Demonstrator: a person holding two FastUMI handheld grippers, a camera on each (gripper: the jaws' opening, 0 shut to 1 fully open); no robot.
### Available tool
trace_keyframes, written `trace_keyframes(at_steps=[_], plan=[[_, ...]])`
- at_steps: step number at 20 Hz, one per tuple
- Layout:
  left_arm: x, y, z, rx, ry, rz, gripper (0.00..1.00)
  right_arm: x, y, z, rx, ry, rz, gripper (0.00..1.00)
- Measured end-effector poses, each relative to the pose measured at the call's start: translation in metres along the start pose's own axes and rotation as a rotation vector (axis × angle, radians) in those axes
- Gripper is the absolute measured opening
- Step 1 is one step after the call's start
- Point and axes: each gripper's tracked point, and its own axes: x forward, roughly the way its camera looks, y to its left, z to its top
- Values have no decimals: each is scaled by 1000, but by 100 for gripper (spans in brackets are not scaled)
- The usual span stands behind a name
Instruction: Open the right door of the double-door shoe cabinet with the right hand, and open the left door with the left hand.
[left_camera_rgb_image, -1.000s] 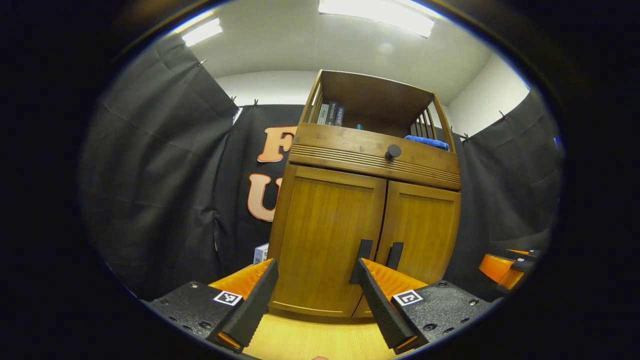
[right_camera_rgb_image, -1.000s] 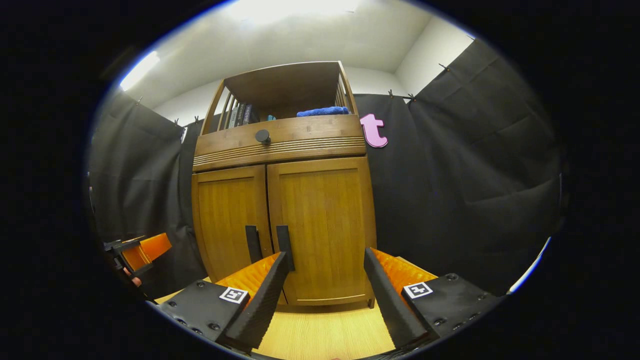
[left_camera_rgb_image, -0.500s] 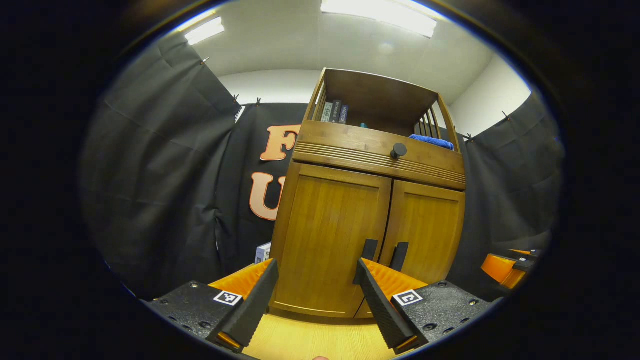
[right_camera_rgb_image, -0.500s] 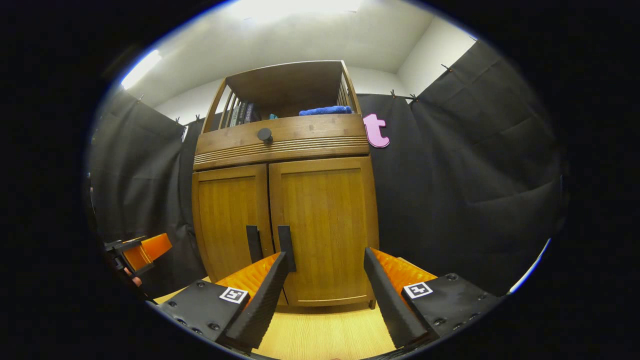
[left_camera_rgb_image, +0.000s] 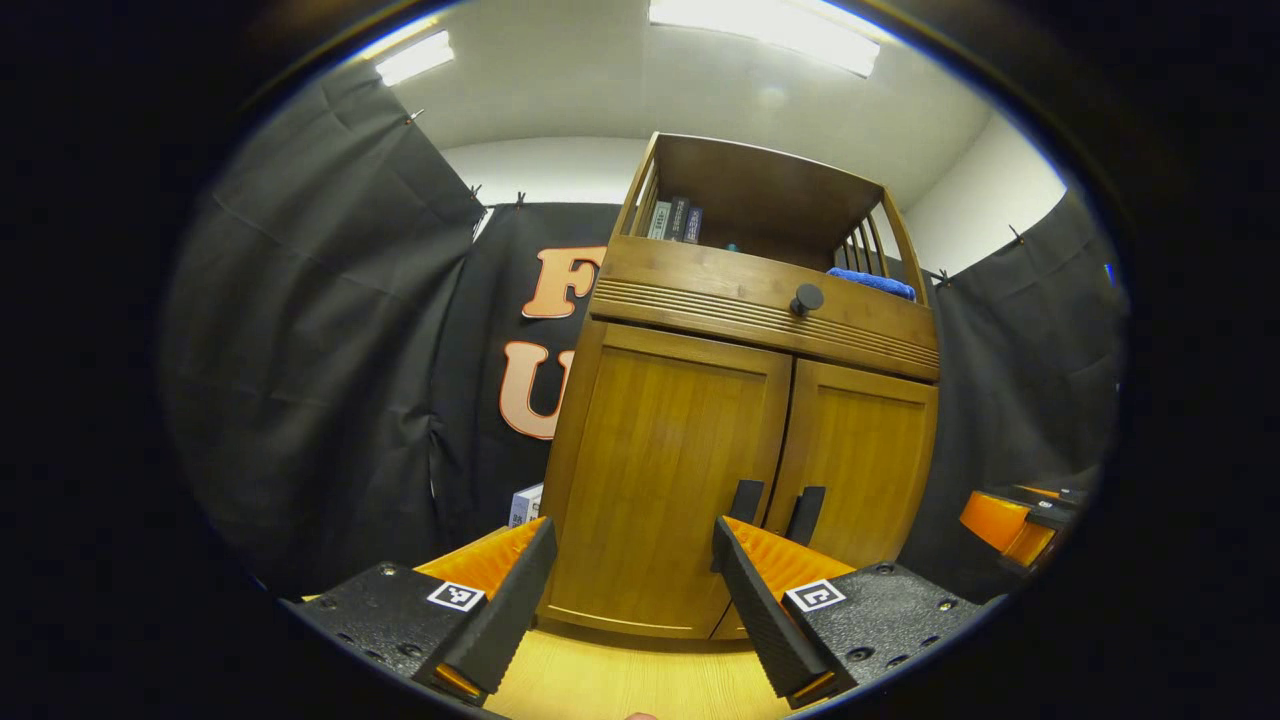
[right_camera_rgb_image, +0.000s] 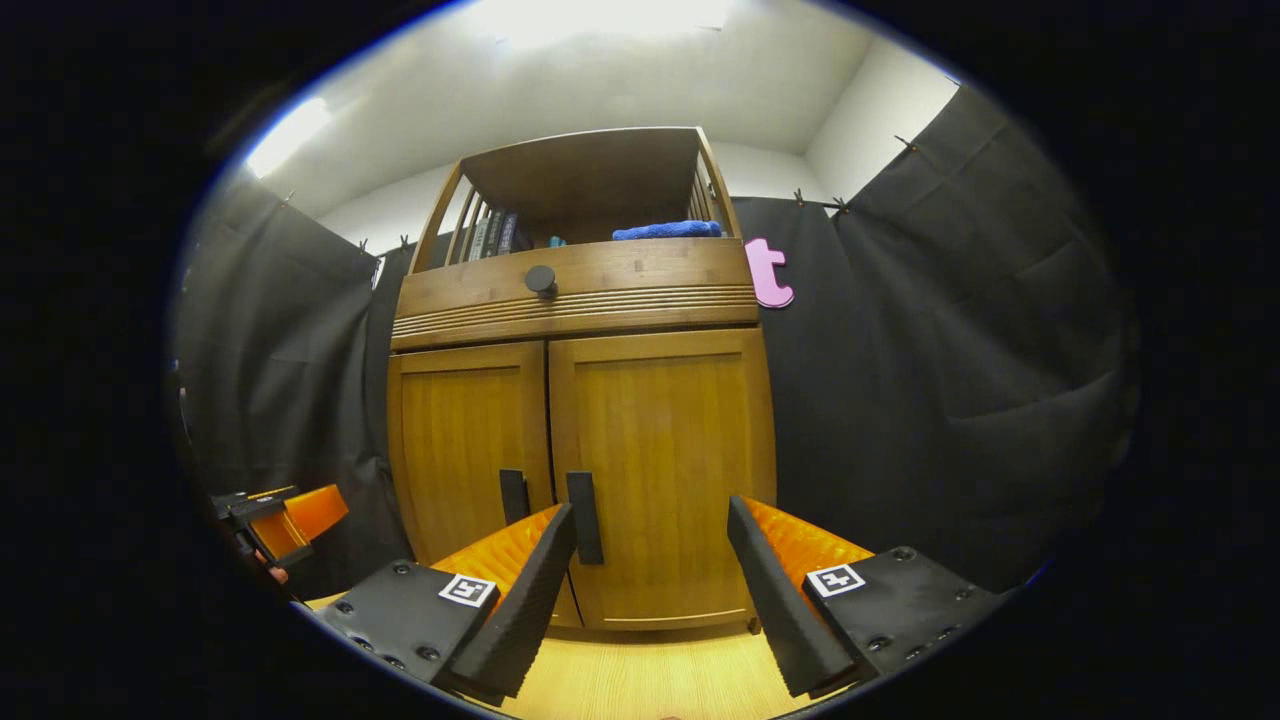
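Both cameras have crept a bit closer to the tall brown wooden shoe cabinet (right_camera_rgb_image: 580, 440) since a second ago, so we're still approaching. Its 2 doors stay shut. Right gripper (right_camera_rgb_image: 650, 560) is spread wide, empty, nearly lined up with the right door's dark vertical handle (right_camera_rgb_image: 584, 517); I'd say it goes forward and pinches that next. Left gripper (left_camera_rgb_image: 632, 575) is released too, short of the left door's handle (left_camera_rgb_image: 745, 500). Up in the open shelf: some books (left_camera_rgb_image: 675, 219) and a folded blue cloth (right_camera_rgb_image: 668, 230).
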Motion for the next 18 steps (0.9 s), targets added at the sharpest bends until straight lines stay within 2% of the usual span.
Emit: trace_keyframes(at_steps=[1, 3, 6, 8, 9, 11, 14, 15, 16, 18], plan=[[2, 0, -1, 3, -1, 1, 91, 7, 2, 2, -3, -7, 6, 98], [5, 0, -1, -4, -3, -3, 94, 25, 11, 8, -6, -24, 29, 97], [7, -2, -1, -30, -2, -15, 94, 60, 28, 9, -20, -31, 70, 98], [10, 0, 2, -16, -9, -9, 95, 85, 38, 0, -15, -2, 80, 98], [11, 1, 4, -10, -17, -5, 91, 96, 44, -8, -4, 16, 92, 98], [12, 3, 6, -12, -28, -2, 94, 115, 56, -26, 9, 44, 122, 98], [13, 10, 8, -3, -36, 17, 94, 148, 65, -45, -18, 77, 131, 98], [13, 12, 7, 1, -38, 24, 91, 157, 67, -50, -31, 91, 131, 98], [14, 12, 7, 4, -38, 29, 94, 164, 67, -56, -41, 105, 127, 98], [16, 14, 6, 8, -40, 42, 94, 166, 62, -70, -51, 134, 116, 97]])
